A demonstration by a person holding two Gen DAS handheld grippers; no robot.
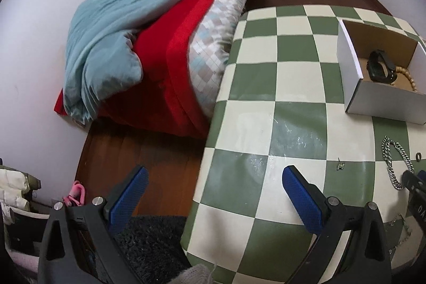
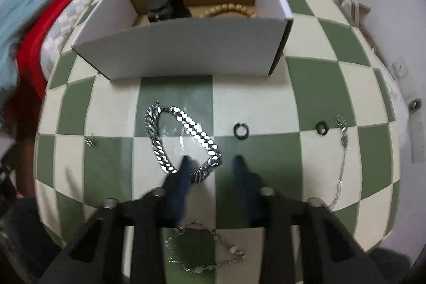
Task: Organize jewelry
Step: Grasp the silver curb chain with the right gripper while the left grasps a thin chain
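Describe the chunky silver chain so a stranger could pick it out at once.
Start at the white cardboard box on the green-and-cream checkered table. Just in front of its near wall lies the chunky silver chain, looped at the right gripper tips. It has far broader, shinier flat links than the thin chains nearby.

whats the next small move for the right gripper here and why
Probably nudge the right gripper slightly left and down, then close on the thick silver chain. Its jaws stand open with the left finger at the chain's near loop, nothing gripped. The watch and bead bracelet already lie in the box, so the chain looks next.
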